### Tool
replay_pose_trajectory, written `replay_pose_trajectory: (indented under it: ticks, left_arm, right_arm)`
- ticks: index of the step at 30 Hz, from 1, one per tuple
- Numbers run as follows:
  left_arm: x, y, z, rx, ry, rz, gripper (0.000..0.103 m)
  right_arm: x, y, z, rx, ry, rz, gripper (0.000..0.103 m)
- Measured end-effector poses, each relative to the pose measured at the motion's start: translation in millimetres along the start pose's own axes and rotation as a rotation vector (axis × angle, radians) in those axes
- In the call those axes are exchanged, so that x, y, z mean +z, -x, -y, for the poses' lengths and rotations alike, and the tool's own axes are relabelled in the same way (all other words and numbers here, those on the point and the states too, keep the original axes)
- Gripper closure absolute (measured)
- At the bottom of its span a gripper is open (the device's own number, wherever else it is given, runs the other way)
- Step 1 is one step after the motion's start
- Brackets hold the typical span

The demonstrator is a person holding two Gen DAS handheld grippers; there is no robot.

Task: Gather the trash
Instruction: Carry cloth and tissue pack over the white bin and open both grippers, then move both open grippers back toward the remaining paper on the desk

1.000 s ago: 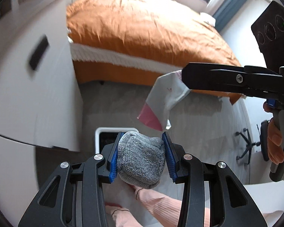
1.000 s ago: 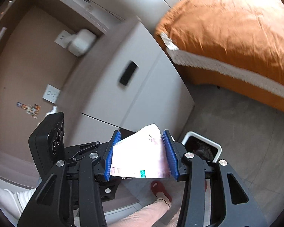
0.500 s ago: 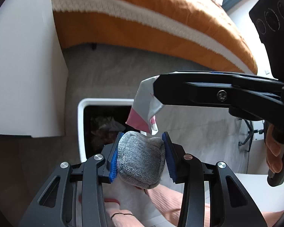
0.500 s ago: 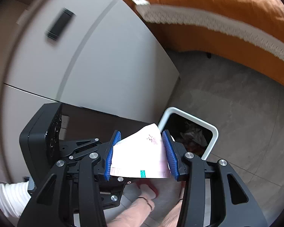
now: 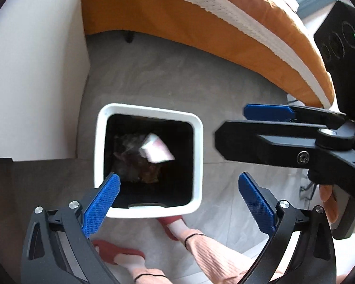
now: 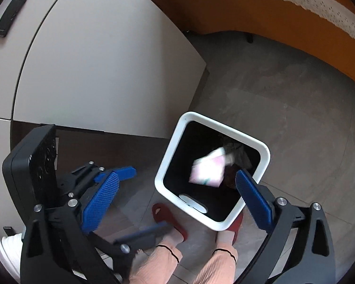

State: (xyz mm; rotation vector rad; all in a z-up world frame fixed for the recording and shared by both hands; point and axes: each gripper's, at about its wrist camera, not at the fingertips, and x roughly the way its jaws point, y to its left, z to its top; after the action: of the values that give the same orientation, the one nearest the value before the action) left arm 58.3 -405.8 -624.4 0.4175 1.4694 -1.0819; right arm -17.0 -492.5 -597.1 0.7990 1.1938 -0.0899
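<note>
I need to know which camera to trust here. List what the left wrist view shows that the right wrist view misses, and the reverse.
Only the left wrist view: the left gripper head-on, jaws wide and empty, and a hand gripping the other tool's handle.

Only the right wrist view: the right gripper head-on, equally wide and empty, and a cabinet handle.

Both: the white bin, the pink-and-white packet blurred inside its opening, the red slippers, the orange bedspread. Both jaws have just been opening.
</note>
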Motion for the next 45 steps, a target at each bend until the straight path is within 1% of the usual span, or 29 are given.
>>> replay_pose_trajectory:
  ticks: [4, 12, 18, 23, 27, 29, 31, 34, 39, 44, 45]
  left_arm:
    - [-1, 4, 0, 0.009, -0.005, 0.005, 0.005]
    - [5, 30, 6, 0.024, -0.007, 0.024, 0.005]
    - [12, 72, 18, 0.041, -0.007, 0.065, 0.005]
    - [19, 124, 33, 0.066, -0.013, 0.115, 0.005]
    - [21, 171, 43, 0.081, -0.011, 0.171, 0.005]
    - [20, 196, 49, 0.103, -0.013, 0.199, 0.005]
    - [18, 219, 53, 0.110, -0.004, 0.220, 0.005]
    - [12, 255, 59, 0.105, 0.024, 0.264, 0.005]
    - [-5, 325, 68, 0.119, 0.058, 0.372, 0.005]
    - [-24, 380, 60, 0.144, 0.103, 0.459, 0.005]
    - [-26, 386, 59, 0.150, 0.110, 0.469, 0.005]
  right_arm:
    - [1, 5, 0, -0.031, 0.010, -0.005, 0.004]
    - [4, 27, -12, -0.047, 0.003, 0.024, 0.004]
    - [7, 59, -35, -0.048, 0.006, 0.054, 0.004]
    - [11, 90, -60, -0.053, 0.027, 0.079, 0.004]
    - [18, 134, -89, -0.041, 0.061, 0.142, 0.004]
    - [21, 149, -101, -0.028, 0.072, 0.159, 0.004]
    - [24, 165, -115, -0.019, 0.093, 0.181, 0.004]
    - [25, 190, -140, -0.006, 0.139, 0.209, 0.004]
    - [27, 224, -185, 0.006, 0.240, 0.267, 0.004]
    - [31, 247, -233, 0.039, 0.329, 0.312, 0.004]
    - [32, 250, -240, 0.044, 0.347, 0.317, 0.004]
